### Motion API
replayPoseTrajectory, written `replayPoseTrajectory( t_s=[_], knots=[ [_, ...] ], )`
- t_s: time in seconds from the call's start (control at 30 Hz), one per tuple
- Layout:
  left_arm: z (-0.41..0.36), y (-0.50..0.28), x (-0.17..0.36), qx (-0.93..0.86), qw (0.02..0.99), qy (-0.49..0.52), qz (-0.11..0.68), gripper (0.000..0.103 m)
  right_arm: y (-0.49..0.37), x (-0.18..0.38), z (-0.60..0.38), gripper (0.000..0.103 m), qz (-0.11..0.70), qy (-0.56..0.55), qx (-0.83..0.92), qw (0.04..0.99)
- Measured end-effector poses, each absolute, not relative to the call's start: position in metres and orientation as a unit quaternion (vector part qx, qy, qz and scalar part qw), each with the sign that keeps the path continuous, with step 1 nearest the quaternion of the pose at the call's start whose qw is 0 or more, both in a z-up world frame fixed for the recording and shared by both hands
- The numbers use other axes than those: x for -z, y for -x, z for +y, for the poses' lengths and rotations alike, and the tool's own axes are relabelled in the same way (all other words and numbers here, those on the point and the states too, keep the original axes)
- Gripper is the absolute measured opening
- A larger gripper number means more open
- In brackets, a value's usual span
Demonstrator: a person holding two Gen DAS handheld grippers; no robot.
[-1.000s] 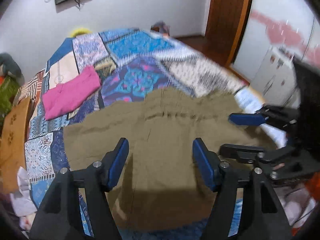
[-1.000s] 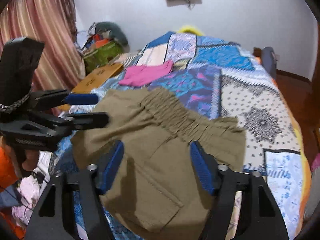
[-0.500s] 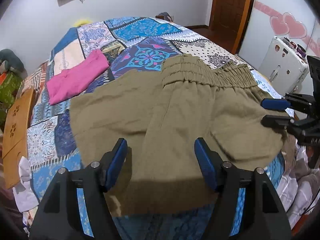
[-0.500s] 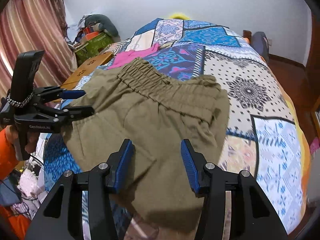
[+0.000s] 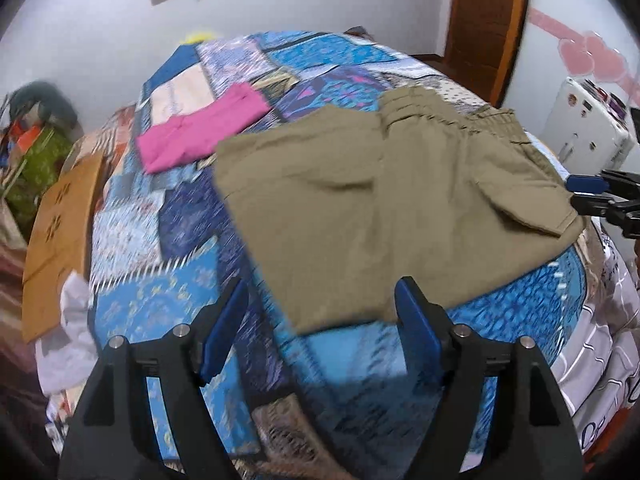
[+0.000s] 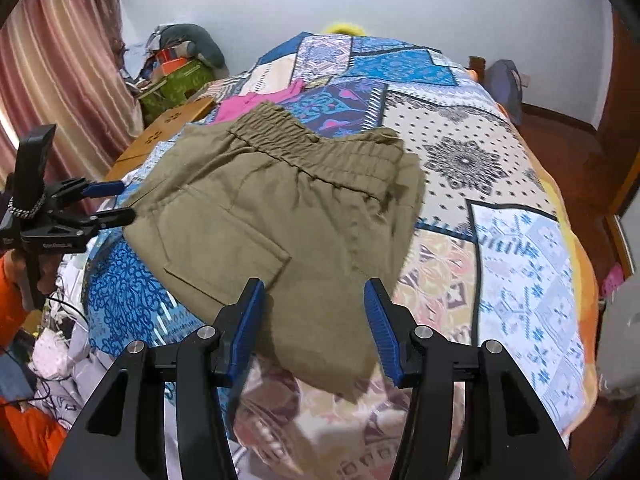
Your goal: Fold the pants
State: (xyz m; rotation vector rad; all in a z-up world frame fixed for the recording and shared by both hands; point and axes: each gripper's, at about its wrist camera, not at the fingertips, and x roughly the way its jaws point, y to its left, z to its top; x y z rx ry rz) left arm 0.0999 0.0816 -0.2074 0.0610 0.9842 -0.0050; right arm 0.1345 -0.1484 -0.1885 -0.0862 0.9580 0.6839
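Olive pants (image 6: 280, 216) folded flat on patchwork bedspread (image 6: 500, 216), elastic waistband toward far side, cargo pocket facing up. Left tool (image 5: 320, 320) wide, jaws just opening, gripping nothing, above near hem. Right tool (image 6: 314, 320) partly open, empty, over pants' near edge. Pink garment (image 5: 204, 132) folded beyond.
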Motion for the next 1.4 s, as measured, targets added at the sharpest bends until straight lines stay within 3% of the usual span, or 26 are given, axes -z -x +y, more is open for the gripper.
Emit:
replayPoseTrajectory(
  t_s=[0.23, 0.43, 0.53, 0.63, 0.77, 1.07, 1.4],
  knots=[
    [0.112, -0.095, 0.196, -0.032, 0.882, -0.003, 0.469, 0.077, -0.153, 0.185, -0.178, 0.049, 0.465, -0.006, -0.272, 0.842],
    [0.129, -0.136, 0.194, -0.006, 0.883, 0.072, 0.465, 0.077, -0.167, 0.183, -0.170, 0.062, 0.460, -0.020, -0.273, 0.844],
    [0.134, -0.158, 0.216, -0.010, 0.866, 0.099, 0.491, 0.077, -0.170, 0.193, -0.161, 0.063, 0.465, -0.038, -0.276, 0.840],
    [0.137, -0.170, 0.236, 0.013, 0.849, 0.138, 0.510, 0.064, -0.174, 0.209, -0.156, 0.064, 0.482, -0.055, -0.274, 0.830],
    [0.132, -0.178, 0.237, 0.027, 0.853, 0.137, 0.503, 0.064, -0.182, 0.217, -0.158, 0.078, 0.484, -0.063, -0.272, 0.830],
    [0.136, -0.195, 0.234, 0.049, 0.855, 0.167, 0.488, 0.064, -0.207, 0.221, -0.152, 0.080, 0.486, -0.073, -0.311, 0.814],
    [0.122, -0.197, 0.234, 0.083, 0.845, 0.174, 0.498, 0.064, -0.210, 0.220, -0.154, 0.073, 0.499, -0.078, -0.332, 0.797]
  ],
)
